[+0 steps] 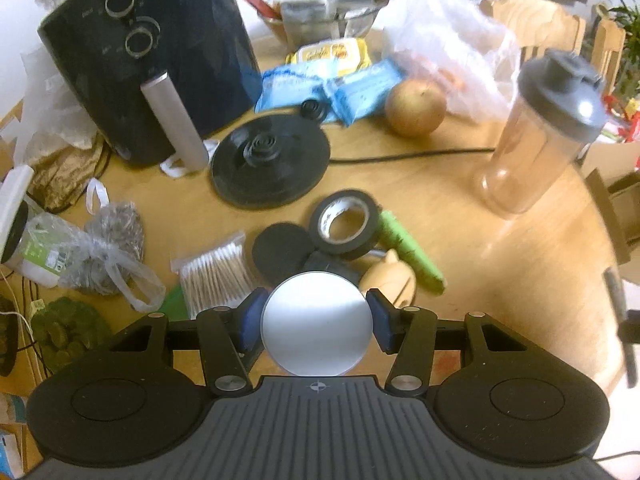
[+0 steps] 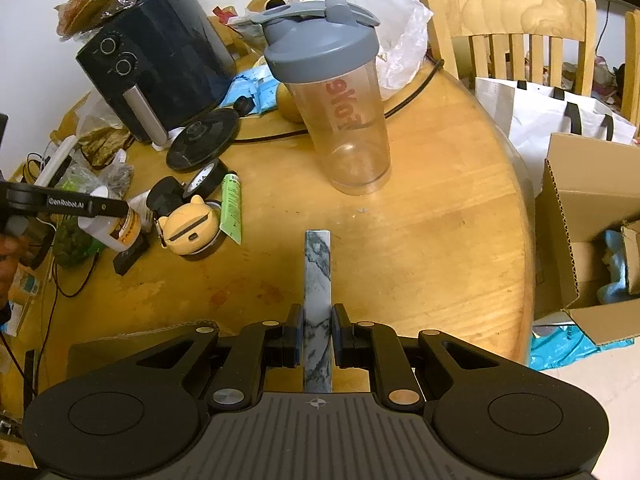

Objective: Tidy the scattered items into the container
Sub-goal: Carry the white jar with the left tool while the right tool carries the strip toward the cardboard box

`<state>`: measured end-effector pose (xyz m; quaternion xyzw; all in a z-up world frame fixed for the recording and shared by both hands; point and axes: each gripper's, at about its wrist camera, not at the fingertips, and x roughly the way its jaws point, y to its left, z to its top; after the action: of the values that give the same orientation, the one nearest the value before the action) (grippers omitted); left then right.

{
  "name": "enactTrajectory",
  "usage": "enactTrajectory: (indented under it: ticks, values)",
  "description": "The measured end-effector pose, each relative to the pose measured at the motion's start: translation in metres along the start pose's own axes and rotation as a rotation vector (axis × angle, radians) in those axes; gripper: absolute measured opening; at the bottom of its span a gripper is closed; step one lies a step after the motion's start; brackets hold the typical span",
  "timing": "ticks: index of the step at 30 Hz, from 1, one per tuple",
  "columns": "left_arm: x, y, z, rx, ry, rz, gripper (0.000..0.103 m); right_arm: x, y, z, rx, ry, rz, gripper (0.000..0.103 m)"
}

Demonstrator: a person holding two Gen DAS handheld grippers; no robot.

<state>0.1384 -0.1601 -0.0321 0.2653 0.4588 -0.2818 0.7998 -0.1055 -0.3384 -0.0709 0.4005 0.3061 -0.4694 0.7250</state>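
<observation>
In the left wrist view, the left hand-held gripper (image 1: 316, 322) is clamped on a white round-capped bottle (image 1: 317, 323), both blue pads pressing its sides, held above the wooden table (image 1: 460, 216). Beyond it, near the table's middle, lie a roll of black tape (image 1: 346, 224), a green tube (image 1: 410, 252), a pack of cotton swabs (image 1: 214, 276) and a yellow cat-shaped case (image 1: 390, 280). A clear shaker bottle (image 1: 548, 132) stands toward the right edge. In the right wrist view, the right hand-held gripper (image 2: 318, 336) is closed on a marble-patterned bar (image 2: 318, 300) that points forward over the table. An open cardboard box (image 2: 588, 232) sits beyond the right edge.
</observation>
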Motion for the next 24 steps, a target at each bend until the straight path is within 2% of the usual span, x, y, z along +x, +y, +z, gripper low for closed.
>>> enactTrajectory:
  ticks: [10, 18, 24]
  values:
    - [-0.034, -0.013, 0.009, -0.039, -0.095, -0.059, 0.053, -0.007, 0.000, 0.000, -0.001, -0.017, 0.006, 0.017]
    - [-0.049, -0.014, 0.007, -0.077, -0.124, -0.068, 0.052, -0.012, 0.001, 0.001, -0.017, -0.025, 0.019, 0.017]
    - [-0.060, -0.006, -0.005, -0.128, -0.128, -0.061, 0.053, -0.014, 0.006, 0.003, -0.013, -0.033, 0.016, 0.017]
